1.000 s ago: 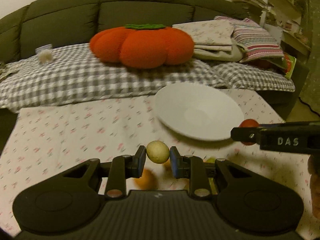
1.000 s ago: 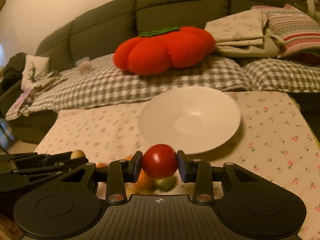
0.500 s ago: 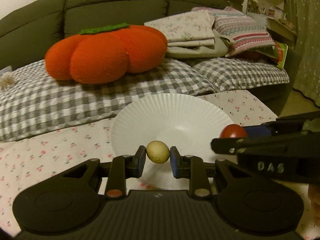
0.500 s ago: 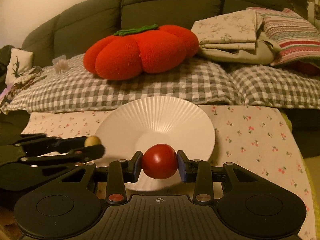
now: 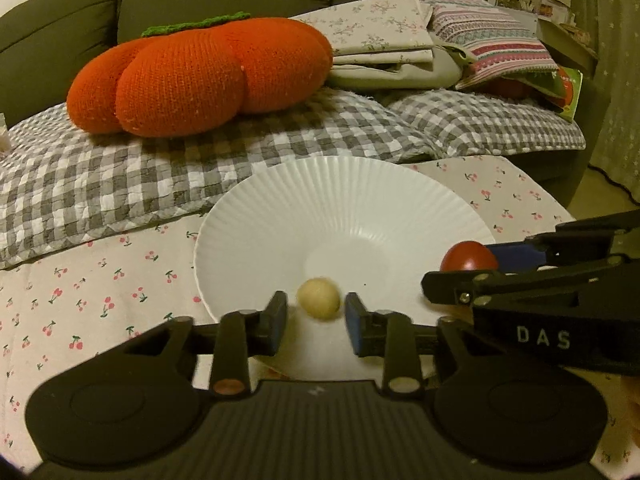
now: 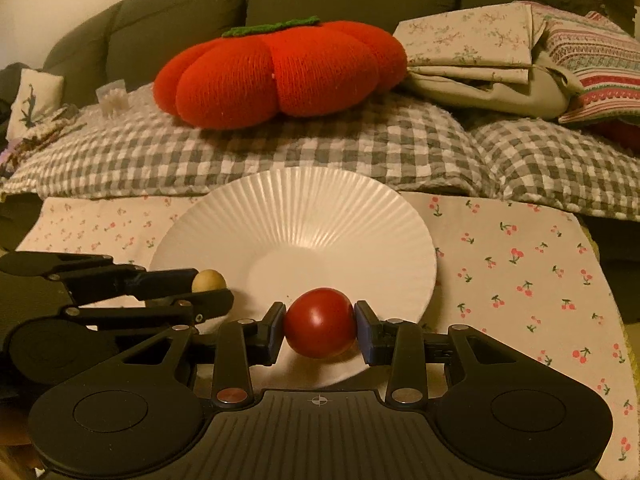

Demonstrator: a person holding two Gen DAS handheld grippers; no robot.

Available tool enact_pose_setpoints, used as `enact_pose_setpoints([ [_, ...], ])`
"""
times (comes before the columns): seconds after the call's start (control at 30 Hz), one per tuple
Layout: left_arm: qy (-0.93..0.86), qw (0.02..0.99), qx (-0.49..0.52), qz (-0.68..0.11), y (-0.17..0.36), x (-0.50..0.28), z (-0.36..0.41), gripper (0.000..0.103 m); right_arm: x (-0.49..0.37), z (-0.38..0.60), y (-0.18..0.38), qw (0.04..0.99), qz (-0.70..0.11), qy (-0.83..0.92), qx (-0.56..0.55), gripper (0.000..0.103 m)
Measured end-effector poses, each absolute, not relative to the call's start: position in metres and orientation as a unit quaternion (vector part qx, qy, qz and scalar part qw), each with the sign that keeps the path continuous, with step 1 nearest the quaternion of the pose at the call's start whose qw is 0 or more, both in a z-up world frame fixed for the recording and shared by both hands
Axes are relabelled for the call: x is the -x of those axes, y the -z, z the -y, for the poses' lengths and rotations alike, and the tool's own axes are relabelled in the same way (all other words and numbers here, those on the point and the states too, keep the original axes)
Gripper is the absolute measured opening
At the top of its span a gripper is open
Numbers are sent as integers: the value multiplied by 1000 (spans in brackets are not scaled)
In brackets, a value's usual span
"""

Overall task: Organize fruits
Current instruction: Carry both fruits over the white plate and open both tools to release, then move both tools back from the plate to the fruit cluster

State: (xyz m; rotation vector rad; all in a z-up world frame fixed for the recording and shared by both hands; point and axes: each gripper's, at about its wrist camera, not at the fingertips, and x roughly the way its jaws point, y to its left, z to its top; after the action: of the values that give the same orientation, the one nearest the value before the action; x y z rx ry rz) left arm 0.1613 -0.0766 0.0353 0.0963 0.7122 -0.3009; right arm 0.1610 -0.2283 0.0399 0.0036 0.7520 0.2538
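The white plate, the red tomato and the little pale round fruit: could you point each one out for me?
white plate (image 6: pixel 304 204): right wrist view, on the ribbed far rim.
red tomato (image 6: pixel 320 322): right wrist view, on the middle of its front.
pale round fruit (image 5: pixel 319 303): left wrist view, on its centre.

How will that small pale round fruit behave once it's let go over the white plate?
The pale fruit looks smooth and nearly round, so it will probably roll. The plate dips toward its centre, so it should settle there. It seems small and light, likely bouncing little.
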Motion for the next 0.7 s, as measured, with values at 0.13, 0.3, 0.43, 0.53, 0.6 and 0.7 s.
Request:
enact_pose_setpoints([
  [0.13, 134, 929, -44, -343, -40, -156, 73, 48, -161, 234, -43, 923, -369, -109, -11, 47],
  [0.3, 125, 932, -32, -338, -50, -147, 66, 63, -157, 241, -53, 927, -359, -103, -27, 53],
  [0.43, 119, 935, -44, -331, -60, -133, 67, 65, -151, 242, -64, 926, -362, -99, -45, 53],
  [0.53, 110, 937, -48, -329, -67, -120, 65, 67, -141, 238, -73, 928, -356, -101, -47, 53],
  [0.6, 102, 937, -48, -331, -71, -111, 61, 67, -133, 237, -79, 928, -354, -102, -54, 53],
  [0.7, 86, 935, -47, -341, -75, -100, 55, 68, -120, 236, -87, 926, -354, -109, -73, 53],
])
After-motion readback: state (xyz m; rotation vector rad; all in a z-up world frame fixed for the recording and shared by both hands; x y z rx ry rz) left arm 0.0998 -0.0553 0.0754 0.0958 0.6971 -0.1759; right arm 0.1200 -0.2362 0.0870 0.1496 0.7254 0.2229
